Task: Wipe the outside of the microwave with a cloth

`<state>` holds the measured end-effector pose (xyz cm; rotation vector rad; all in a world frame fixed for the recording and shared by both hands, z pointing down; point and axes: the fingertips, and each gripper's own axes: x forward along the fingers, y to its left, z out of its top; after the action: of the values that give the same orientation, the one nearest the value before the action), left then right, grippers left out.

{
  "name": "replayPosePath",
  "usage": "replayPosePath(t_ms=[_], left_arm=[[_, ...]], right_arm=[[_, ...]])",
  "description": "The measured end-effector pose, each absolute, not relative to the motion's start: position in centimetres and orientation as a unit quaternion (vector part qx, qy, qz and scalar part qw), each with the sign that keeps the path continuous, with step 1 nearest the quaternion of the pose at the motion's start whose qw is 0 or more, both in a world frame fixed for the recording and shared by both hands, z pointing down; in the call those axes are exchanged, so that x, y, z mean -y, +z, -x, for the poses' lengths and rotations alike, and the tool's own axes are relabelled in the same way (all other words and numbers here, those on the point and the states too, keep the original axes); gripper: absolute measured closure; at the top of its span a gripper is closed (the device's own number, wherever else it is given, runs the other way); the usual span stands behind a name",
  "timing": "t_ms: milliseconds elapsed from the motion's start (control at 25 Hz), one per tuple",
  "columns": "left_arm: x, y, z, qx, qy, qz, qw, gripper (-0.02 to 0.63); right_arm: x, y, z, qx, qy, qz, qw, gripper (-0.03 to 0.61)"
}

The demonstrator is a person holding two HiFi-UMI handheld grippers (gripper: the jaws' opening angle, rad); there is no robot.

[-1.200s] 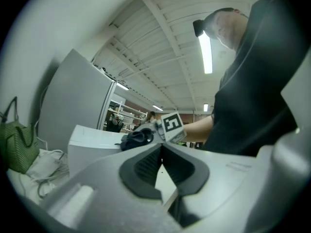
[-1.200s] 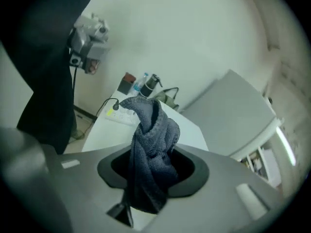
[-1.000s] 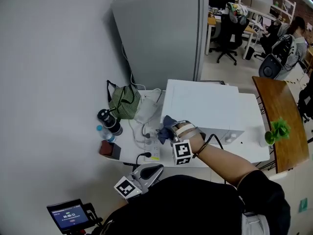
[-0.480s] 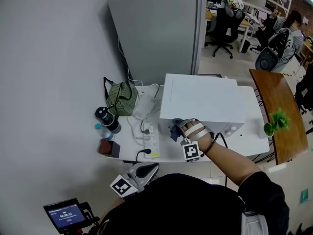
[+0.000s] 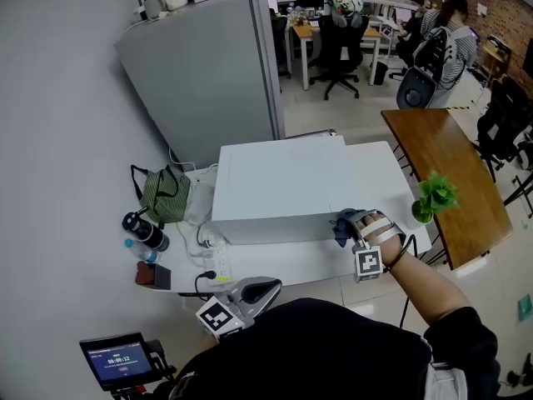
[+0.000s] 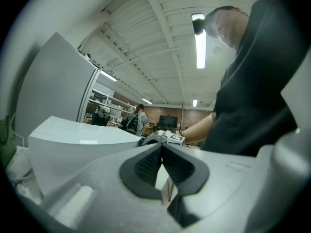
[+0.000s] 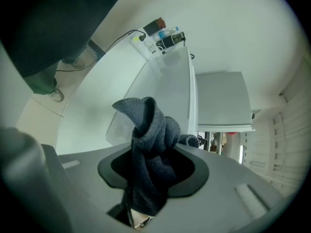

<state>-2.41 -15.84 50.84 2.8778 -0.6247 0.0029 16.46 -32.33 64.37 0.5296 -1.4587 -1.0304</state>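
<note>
The right gripper (image 7: pixel 151 165) pinches a bunched dark blue cloth (image 7: pixel 148 125), with a wad standing proud of the tips. In the head view the cloth sits against the white microwave (image 5: pixel 279 186) at its front right corner, about four o'clock of the box. The left gripper (image 6: pixel 162 152), jaws pressed together on nothing, hangs at six o'clock by the person's body. The step looks like wiping the front face. Next probably comes a firm sweep toward nine o'clock, or round onto the right side.

Plain black short-sleeved shirt (image 5: pixel 316 348)
</note>
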Motion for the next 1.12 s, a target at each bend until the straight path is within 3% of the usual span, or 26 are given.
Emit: replayPosePath(t_ms=[160, 280, 520, 800, 960, 1120], left_arm=[[15.9, 50.7, 1.7, 0.210, -0.003, -0.973, 0.099, 0.609], [15.6, 50.9, 3.4, 0.223, -0.009, -0.969, 0.104, 0.609], [14.6, 50.9, 12.0, 0.278, -0.030, -0.953, 0.113, 0.609], [11.8, 52.1, 23.3, 0.333, -0.031, -0.932, 0.139, 0.609], [11.1, 52.9, 25.2, 0.330, -0.030, -0.931, 0.154, 0.609], [11.0, 52.4, 23.9, 0.322, -0.025, -0.935, 0.149, 0.609]], right_arm=[[31.9, 63.7, -19.1, 0.629, -0.414, -0.240, 0.612, 0.425], [31.5, 62.2, -15.5, 0.645, -0.425, -0.245, 0.586, 0.426], [31.0, 63.0, 3.7, 0.684, -0.487, -0.166, 0.517, 0.426], [30.6, 67.0, 21.4, 0.668, -0.532, -0.090, 0.512, 0.425], [33.0, 68.7, 23.6, 0.621, -0.557, -0.084, 0.545, 0.425], [33.1, 68.9, 20.3, 0.605, -0.559, -0.079, 0.562, 0.425]])
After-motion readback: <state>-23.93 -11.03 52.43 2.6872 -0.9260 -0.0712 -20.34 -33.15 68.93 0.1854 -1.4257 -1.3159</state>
